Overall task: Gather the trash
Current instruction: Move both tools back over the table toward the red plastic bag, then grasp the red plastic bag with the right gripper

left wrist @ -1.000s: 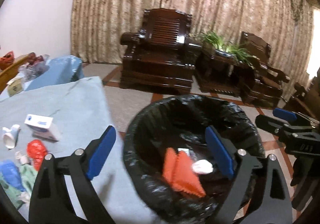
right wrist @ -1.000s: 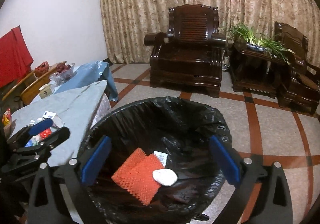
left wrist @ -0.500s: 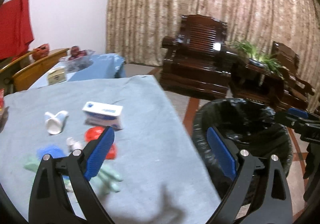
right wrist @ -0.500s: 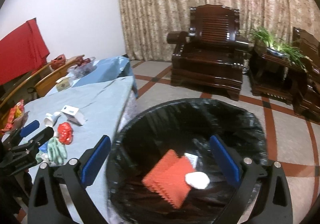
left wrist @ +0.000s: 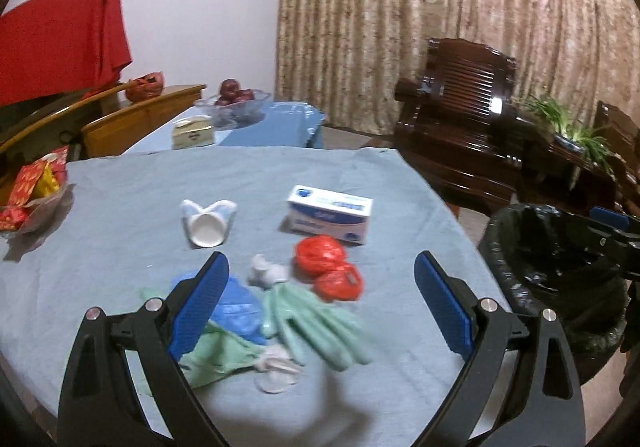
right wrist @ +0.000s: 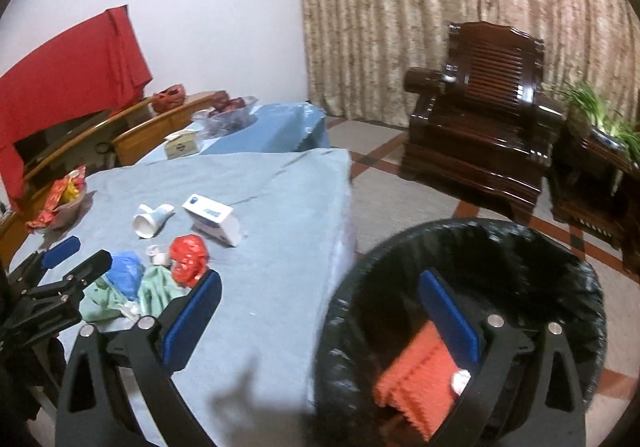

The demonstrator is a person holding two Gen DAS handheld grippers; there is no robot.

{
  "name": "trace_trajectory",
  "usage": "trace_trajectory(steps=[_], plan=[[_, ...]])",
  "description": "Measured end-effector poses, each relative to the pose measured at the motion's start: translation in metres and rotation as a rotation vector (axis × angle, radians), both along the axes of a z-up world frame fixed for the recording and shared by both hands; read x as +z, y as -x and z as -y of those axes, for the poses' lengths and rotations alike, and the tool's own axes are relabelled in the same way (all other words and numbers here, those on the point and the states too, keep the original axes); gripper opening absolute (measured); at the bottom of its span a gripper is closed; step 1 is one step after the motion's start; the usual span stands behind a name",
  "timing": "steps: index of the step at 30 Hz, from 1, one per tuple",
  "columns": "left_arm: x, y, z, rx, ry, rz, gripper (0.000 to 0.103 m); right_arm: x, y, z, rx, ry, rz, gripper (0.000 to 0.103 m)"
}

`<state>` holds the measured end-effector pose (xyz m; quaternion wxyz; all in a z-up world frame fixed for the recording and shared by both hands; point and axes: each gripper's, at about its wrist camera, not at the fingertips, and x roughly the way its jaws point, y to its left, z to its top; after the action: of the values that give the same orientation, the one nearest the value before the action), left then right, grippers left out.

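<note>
swinging from bin (left wrist: 560,271) to table trash | left gripper (left wrist: 320,307) spread, empty

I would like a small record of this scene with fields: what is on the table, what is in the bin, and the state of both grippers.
table trash: red crumpled bag, green gloves, blue bag, paper cup, white-blue box
bin: black liner, holds orange netting
left gripper: open, empty, over the pile
right gripper: open, empty
</note>
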<state>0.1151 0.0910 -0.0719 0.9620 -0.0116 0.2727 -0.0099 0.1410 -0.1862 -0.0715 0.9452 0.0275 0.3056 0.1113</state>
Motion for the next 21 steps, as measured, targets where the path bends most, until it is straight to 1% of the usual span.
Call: trace_trajectory(steps=[6, 8, 12, 16, 18, 21], plan=[[-0.007, -0.004, -0.027, 0.048, 0.0, -0.005, 0.091, -0.012, -0.022, -0.037, 0.053, 0.003, -0.015, 0.097], [-0.013, -0.009, -0.039, 0.07, 0.002, -0.018, 0.091, -0.018, -0.031, -0.049, 0.068, 0.001, -0.023, 0.097], [-0.023, -0.015, -0.057, 0.105, 0.007, -0.04, 0.091, -0.031, -0.047, -0.07, 0.096, 0.01, -0.036, 0.097], [-0.031, -0.018, -0.071, 0.133, 0.007, -0.058, 0.091, -0.051, -0.065, -0.095, 0.133, 0.021, -0.074, 0.097], [-0.034, -0.02, -0.076, 0.141, 0.006, -0.065, 0.091, -0.061, -0.072, -0.108, 0.154, 0.019, -0.094, 0.094], [-0.038, -0.021, -0.084, 0.15, 0.009, -0.069, 0.091, -0.071, -0.078, -0.12, 0.177, 0.016, -0.105, 0.092]])
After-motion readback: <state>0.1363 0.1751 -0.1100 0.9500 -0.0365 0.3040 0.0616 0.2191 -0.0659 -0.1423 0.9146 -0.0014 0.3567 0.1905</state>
